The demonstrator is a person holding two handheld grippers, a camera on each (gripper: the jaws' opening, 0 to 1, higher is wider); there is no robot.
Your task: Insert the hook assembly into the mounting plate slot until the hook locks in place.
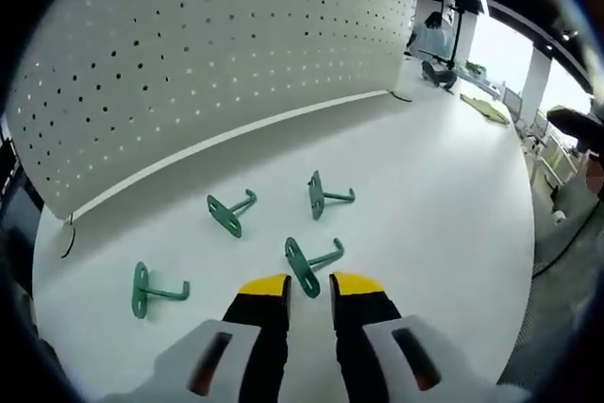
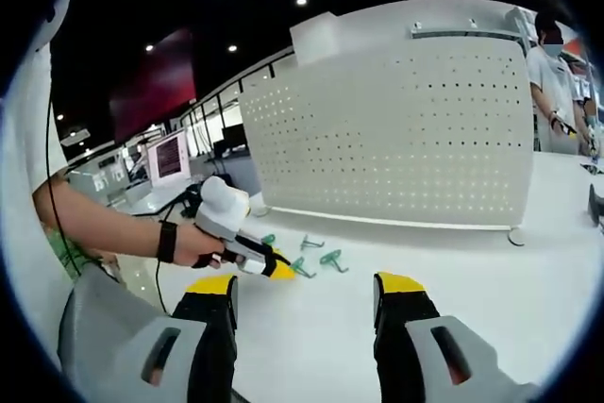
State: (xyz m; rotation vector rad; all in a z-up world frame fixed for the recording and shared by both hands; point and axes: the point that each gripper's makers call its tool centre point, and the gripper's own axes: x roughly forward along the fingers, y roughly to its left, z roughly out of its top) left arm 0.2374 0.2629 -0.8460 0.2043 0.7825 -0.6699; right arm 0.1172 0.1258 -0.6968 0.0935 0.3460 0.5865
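Four green hooks lie on the white table [image 1: 425, 195] in front of the upright white pegboard [image 1: 217, 54]. The nearest hook [image 1: 311, 263] rests just ahead of my left gripper [image 1: 310, 285], its flat plate between the yellow tips; the jaws stand open and do not clamp it. Other hooks lie at the left [image 1: 151, 290], centre [image 1: 229, 212] and farther back [image 1: 326, 195]. In the right gripper view, my right gripper [image 2: 307, 283] is wide open over bare table, well short of the hooks [image 2: 332, 259]. A hand holds the left gripper [image 2: 250, 257] beside them, below the pegboard [image 2: 406, 129].
The table's curved edge [image 1: 528, 233] runs down the right side. A thin cable [image 1: 66, 238] hangs at the pegboard's left foot. Dark items [image 1: 439, 73] and a yellowish sheet [image 1: 486, 106] lie at the far end. A person [image 2: 547, 73] stands behind the pegboard's right end.
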